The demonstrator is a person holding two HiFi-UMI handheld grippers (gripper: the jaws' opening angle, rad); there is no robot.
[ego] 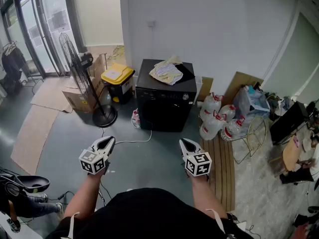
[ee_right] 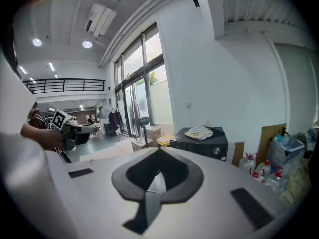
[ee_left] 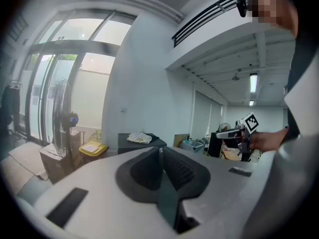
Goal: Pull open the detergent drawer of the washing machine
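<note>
Black boxy washing machine (ego: 166, 108) far from clenched tongs

It stands on the grey floor (ego: 144, 158) against the white wall (ego: 209, 29), a crumpled pale cloth (ego: 168, 71) on top. Left tongs (ego: 107, 141) and right tongs (ego: 185, 143) — both clenched, empty — hover well short of it.

My left gripper (ego: 106, 141): white shell, black-lined jaws tapering to a point. Left cube (ego: 93, 162) behind the jaws, white, black square markers on each face. My right gripper (ego: 186, 143): same build, right cube (ego: 198, 164) marked alike. Left gripper view: I note pale grey casing, ribbed dark pads (ee_left: 177, 169), black rectangular slot (ee_left: 67, 207) in shell. Right gripper view: matching recess (ee_right: 250, 207) in shell. Person wears black top (ego: 144, 210), forearms bare of sleeves. Thin white straps (ego: 71, 224) at sides.
</note>
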